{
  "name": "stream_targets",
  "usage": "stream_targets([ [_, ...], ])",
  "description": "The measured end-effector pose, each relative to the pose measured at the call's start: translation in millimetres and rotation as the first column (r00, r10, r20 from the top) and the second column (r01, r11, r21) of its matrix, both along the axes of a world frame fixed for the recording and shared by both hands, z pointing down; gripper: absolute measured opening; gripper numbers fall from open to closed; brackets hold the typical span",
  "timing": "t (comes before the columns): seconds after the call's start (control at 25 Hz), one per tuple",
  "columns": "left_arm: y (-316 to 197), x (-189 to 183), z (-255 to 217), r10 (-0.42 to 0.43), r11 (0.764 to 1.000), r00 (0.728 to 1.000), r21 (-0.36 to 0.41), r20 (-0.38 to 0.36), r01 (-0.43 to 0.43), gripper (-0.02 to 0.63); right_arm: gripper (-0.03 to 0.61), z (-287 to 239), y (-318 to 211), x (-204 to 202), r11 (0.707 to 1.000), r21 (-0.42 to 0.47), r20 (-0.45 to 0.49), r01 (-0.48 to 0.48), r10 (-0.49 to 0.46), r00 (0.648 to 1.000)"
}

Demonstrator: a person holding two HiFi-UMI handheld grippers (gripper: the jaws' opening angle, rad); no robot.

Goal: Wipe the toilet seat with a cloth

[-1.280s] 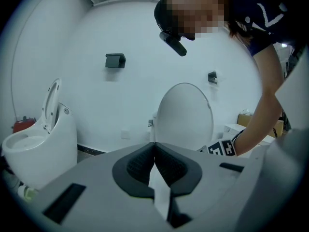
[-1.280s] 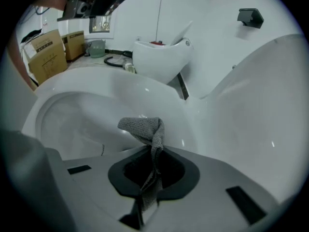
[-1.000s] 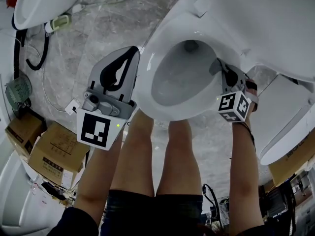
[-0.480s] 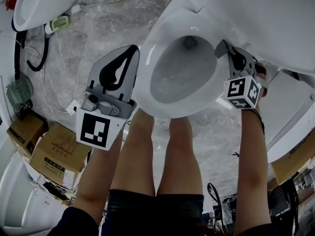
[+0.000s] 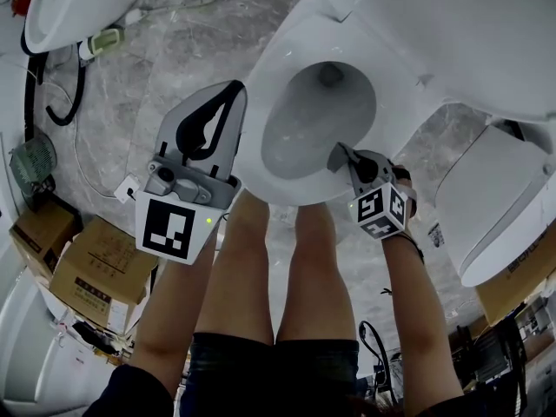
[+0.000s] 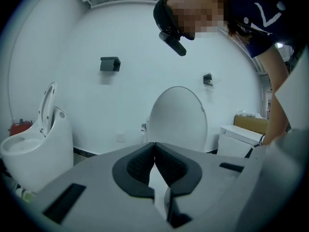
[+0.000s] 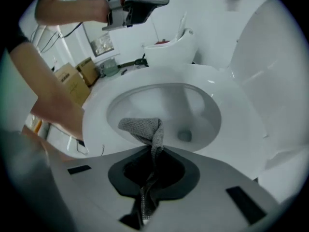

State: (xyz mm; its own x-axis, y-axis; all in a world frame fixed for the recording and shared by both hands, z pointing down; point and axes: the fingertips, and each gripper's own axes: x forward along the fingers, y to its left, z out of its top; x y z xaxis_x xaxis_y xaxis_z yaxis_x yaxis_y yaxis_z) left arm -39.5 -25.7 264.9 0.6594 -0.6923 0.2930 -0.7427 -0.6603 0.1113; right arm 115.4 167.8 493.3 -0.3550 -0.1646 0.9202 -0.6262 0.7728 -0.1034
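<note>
My right gripper (image 5: 337,155) is squeezed tight on a grey woven cloth (image 7: 142,126). In the right gripper view, the cloth goes in between the two jaws of that gripper (image 7: 153,151). Its loose end sticks out in front in a folded lump. The lump sits at the front inside edge of the round white toilet seat (image 7: 231,129), just over the bowl. From my head, that gripper points at the near part of the seat (image 5: 261,159), on my right side. I cannot make out the cloth from up there.

My left gripper (image 5: 233,89) has its jaws pressed together at the tips, with nothing in them. It is up in the air just beside the left side of the toilet, over the grey marble floor (image 5: 174,42). It is not touching the seat. In the left gripper view, the closed jaws (image 6: 154,146) point at a white wall.

The white toilet lid (image 5: 486,24) stands up behind the seat. My bare legs (image 5: 287,276) are right in front of the bowl. Brown cardboard boxes (image 5: 95,268) sit on the floor to my left.
</note>
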Motion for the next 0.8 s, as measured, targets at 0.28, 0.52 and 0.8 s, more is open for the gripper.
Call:
stream_targets([
  [0.28,7.1,2.3,-2.7,-0.001,1.0,1.0,0.008,0.0,0.001,0.018,0.038,1.9,-1.3,1.8,0.999,0.014,0.009,0.046,-0.046,0.999],
  [0.52,17.2,1.7,-0.3,0.003,1.0,1.0,0.006,0.011,-0.003,0.018,0.038,-22.8,-101.7,100.2,0.945,0.326,-0.146,-0.038,0.09,0.985],
  [0.8,21.1,9.5,-7.0,-0.011,1.0,1.0,0.013,-0.013,0.011,0.018,0.038,-25.4,-46.3,91.4,0.94,0.291,-0.023,-0.176,0.191,0.981],
])
